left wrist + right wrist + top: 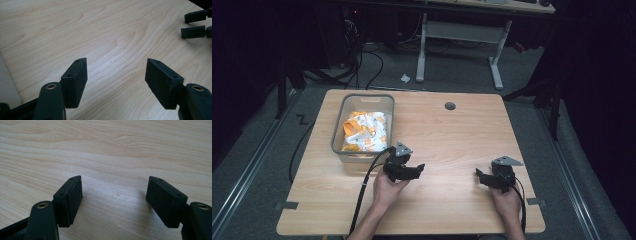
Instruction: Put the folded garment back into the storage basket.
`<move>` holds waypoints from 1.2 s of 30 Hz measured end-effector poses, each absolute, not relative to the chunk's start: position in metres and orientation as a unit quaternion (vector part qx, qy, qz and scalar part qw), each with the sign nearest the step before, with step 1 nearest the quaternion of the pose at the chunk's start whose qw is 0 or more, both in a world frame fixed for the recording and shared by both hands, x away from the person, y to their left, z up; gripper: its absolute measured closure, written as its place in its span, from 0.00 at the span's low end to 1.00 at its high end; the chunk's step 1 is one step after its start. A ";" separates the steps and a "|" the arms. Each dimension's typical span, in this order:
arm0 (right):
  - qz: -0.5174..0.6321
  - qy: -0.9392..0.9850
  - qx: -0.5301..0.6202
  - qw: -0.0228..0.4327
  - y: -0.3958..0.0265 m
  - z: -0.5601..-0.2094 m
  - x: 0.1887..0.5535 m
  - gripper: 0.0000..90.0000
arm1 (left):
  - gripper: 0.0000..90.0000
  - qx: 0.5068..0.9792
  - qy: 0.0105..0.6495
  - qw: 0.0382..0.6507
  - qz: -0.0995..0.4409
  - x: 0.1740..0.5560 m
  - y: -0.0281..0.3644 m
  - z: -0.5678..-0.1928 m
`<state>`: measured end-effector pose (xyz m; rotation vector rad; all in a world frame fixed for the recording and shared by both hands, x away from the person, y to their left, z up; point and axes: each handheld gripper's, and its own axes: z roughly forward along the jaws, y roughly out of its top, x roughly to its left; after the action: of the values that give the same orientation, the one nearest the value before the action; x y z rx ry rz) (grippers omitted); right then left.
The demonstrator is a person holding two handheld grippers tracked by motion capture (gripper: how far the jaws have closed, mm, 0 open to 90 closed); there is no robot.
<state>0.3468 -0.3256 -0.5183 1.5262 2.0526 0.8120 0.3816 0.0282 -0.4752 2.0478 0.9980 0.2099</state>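
Dark floor and cables ring my bench [452, 135]. At left, the grey bin [338, 131] holds the orange-and-white cloth [364, 131]. My left tongs [414, 167], spread and empty, sit just beside it; reaching in, I might snag the rim. Right tongs [481, 176] spread, empty, well apart.

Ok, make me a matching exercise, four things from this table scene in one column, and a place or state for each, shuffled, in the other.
1. basket
2. cloth
3. left gripper
4. right gripper

A. inside the basket
B. near the table's right front, jaws open
C. on the table's left half
D. just right of the basket, jaws open

Pairs: 1-C, 2-A, 3-D, 4-B
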 end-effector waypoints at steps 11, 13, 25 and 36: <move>0.294 0.745 0.553 0.227 -0.326 -0.518 0.347 0.33 | 0.38 0.820 0.397 0.401 0.090 0.384 0.024 -0.485; 0.294 0.745 0.554 0.227 -0.326 -0.518 0.347 0.33 | 0.38 0.821 0.398 0.398 0.095 0.385 0.024 -0.487; 0.295 0.745 0.554 0.227 -0.326 -0.518 0.347 0.33 | 0.39 0.825 0.401 0.384 0.107 0.389 0.021 -0.499; 0.295 0.745 0.554 0.227 -0.325 -0.518 0.347 0.33 | 0.39 0.826 0.403 0.379 0.111 0.393 0.018 -0.507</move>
<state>0.3469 -0.3255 -0.5183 1.5258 2.0524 0.8115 0.3930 0.0184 -0.5067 2.1092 1.0291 0.2826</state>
